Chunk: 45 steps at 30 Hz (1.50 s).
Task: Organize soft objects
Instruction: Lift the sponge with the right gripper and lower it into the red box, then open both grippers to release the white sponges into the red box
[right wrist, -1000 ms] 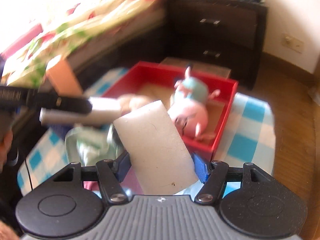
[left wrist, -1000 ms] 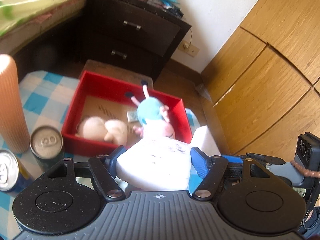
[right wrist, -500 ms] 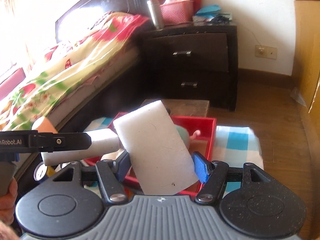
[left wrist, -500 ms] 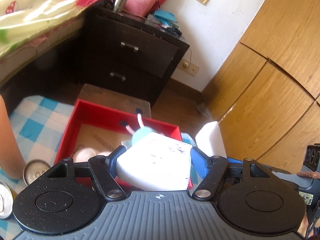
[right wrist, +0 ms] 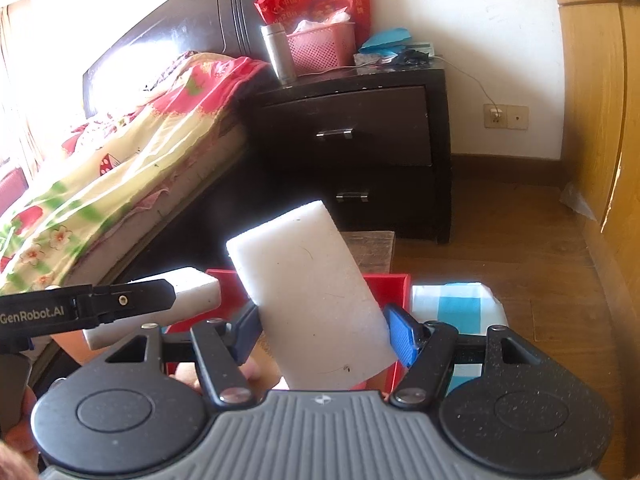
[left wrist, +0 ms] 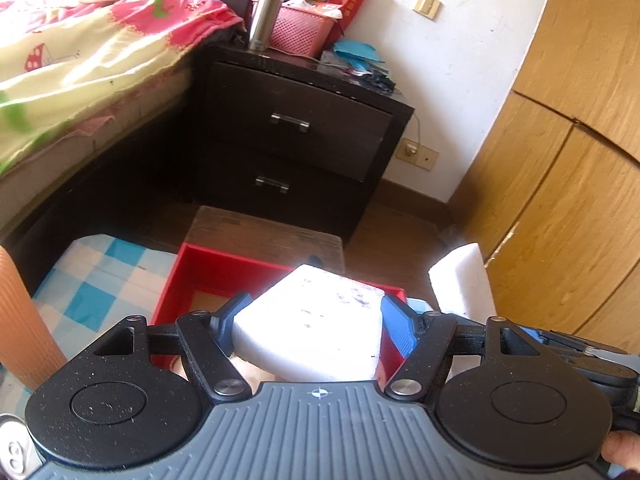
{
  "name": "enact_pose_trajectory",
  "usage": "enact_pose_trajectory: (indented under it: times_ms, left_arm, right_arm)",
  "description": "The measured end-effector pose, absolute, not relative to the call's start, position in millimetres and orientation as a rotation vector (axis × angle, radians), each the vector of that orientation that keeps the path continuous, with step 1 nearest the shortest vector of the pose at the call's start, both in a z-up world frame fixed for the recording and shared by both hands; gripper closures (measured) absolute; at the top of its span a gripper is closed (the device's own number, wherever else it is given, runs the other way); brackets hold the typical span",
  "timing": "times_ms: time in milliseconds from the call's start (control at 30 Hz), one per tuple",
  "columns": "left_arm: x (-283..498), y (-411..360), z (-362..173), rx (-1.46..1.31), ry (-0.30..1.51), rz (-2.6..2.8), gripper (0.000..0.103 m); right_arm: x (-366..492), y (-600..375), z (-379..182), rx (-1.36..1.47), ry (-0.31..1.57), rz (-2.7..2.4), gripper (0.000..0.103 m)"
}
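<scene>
left foam block clamped in left gripper, near the red box, probably bound for it | right foam block pinched, tilted, in right gripper | checked cloth beneath box | nightstand far

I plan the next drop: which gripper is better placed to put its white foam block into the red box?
Probably the left gripper: its white foam block hangs over the red box; the right block sticks up, tilted.
</scene>
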<state>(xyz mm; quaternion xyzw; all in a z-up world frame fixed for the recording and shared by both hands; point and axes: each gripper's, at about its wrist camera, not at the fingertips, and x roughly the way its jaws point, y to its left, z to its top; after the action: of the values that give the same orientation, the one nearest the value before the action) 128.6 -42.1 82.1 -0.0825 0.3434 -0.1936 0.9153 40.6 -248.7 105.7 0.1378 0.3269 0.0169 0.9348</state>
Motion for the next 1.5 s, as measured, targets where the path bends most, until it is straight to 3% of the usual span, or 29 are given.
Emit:
enact_pose_trajectory:
  times_ms: [567, 1100, 1500]
  left_arm:
    - [162, -49, 55, -0.112, 0.765, -0.316, 0.033]
    - [165, -52, 49, -0.055, 0.787, -0.279, 0.013]
    - [156, -48, 52, -0.021, 0.779, -0.27, 0.009]
  right_arm:
    - [73, -250, 82, 0.271, 0.701, 0.0, 0.059]
    - [81, -248, 67, 0.253, 0.748, -0.028, 0.051]
    - [83, -242, 66, 0.253, 0.744, -0.045, 0.041]
